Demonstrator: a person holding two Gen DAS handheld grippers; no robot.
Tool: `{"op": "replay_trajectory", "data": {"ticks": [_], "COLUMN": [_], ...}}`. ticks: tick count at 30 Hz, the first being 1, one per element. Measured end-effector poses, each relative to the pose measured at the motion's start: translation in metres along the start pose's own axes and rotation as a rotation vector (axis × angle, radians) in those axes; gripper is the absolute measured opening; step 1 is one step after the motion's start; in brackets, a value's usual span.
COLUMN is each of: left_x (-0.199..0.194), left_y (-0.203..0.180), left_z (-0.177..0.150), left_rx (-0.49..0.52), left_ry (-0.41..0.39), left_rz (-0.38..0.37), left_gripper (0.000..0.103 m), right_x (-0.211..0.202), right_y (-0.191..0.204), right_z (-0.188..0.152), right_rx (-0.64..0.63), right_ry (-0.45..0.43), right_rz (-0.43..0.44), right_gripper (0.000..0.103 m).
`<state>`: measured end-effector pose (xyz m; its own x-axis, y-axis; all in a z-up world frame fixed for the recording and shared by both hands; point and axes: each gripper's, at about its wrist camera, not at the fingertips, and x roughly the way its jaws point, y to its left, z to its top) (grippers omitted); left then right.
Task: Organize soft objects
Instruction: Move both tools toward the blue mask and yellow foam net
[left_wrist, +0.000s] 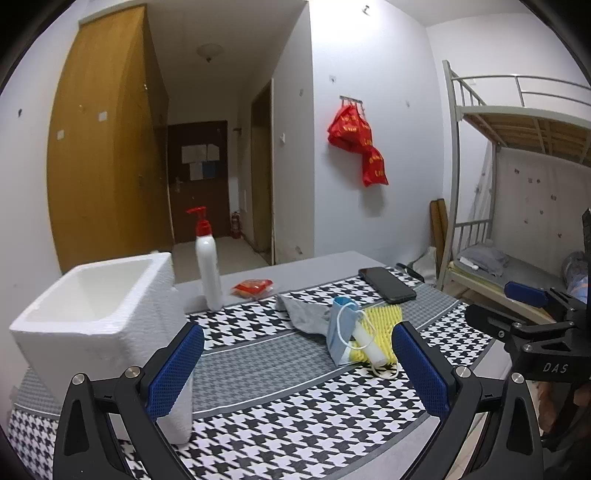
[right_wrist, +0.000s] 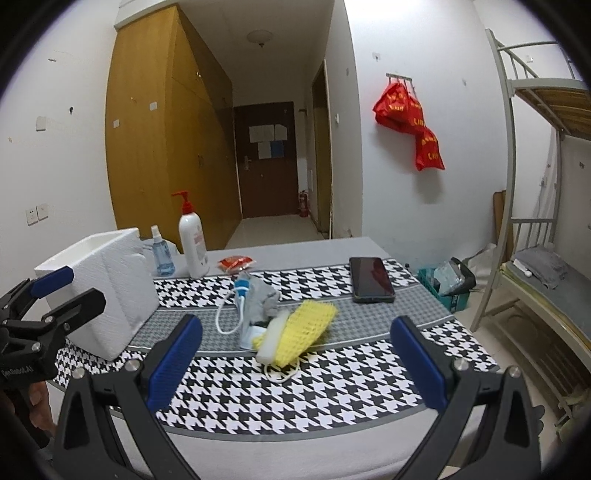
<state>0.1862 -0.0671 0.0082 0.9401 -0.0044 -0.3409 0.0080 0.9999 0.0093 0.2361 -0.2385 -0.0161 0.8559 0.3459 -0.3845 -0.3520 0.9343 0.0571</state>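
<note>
A pile of soft things lies mid-table: a yellow foam net (left_wrist: 382, 325) (right_wrist: 306, 326), a white foam piece (right_wrist: 271, 338), a blue face mask (left_wrist: 341, 332) with white loops, and a grey cloth (left_wrist: 306, 312) (right_wrist: 260, 299). A white foam box (left_wrist: 96, 314) (right_wrist: 107, 280) stands at the left. My left gripper (left_wrist: 295, 369) is open, between box and pile, above the cloth-covered table. My right gripper (right_wrist: 295, 365) is open, just short of the pile. Each gripper shows at the edge of the other's view.
A black phone (left_wrist: 388, 284) (right_wrist: 371, 278), a red packet (left_wrist: 253, 288) (right_wrist: 236, 263), a white pump bottle (left_wrist: 208, 266) (right_wrist: 192, 243) and a blue spray bottle (right_wrist: 162, 254) stand further back on the table (right_wrist: 295, 424). A bunk bed (right_wrist: 546, 258) is at the right.
</note>
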Motion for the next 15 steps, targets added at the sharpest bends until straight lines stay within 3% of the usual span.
{"op": "replay_trajectory", "data": {"ticks": [15], "left_x": [0.051], "left_y": [-0.014], "left_z": [-0.004], "left_rx": [0.023], "left_ry": [0.107], "left_rz": [-0.058], "left_gripper": [0.102], "right_x": [0.040], "right_y": [-0.024], "right_z": [-0.011], "right_rx": [0.040], "right_ry": [0.094], "right_rz": [-0.016], "right_gripper": [0.103]}}
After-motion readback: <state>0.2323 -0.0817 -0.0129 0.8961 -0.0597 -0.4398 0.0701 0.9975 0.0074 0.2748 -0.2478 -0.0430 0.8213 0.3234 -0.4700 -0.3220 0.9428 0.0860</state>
